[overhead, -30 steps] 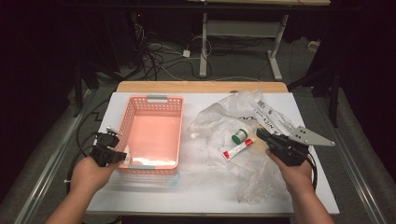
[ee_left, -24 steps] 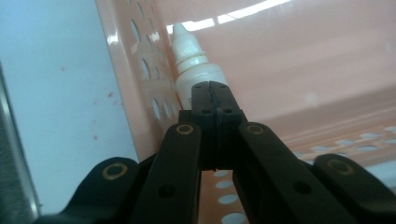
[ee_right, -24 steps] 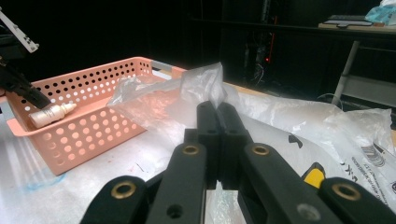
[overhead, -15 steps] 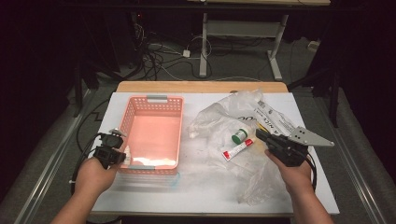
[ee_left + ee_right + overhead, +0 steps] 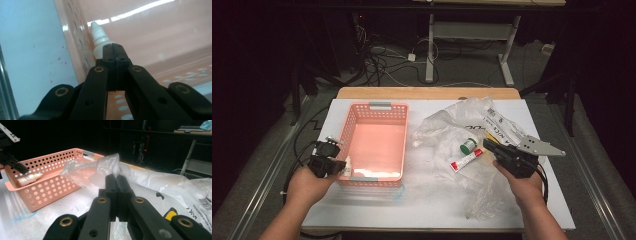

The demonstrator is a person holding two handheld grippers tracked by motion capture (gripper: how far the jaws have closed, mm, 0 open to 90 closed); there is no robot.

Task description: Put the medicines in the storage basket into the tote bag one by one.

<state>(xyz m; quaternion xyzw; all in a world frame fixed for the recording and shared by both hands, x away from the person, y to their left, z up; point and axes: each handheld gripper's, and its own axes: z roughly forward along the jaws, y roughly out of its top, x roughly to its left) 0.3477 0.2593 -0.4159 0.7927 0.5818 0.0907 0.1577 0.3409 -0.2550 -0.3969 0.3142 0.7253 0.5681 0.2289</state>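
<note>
The left gripper (image 5: 115, 53) is holding a white dropper bottle (image 5: 99, 37) in closed jaws, just over the pink basket (image 5: 377, 145) wall. Opening the jaws slowly should drop it cleanly. The right gripper (image 5: 116, 185) is idling, jaws closed and empty.

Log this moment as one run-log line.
left hand-held gripper: shut, tips at white dropper bottle by pink basket wall | right hand-held gripper: shut, over clear plastic bag
</note>
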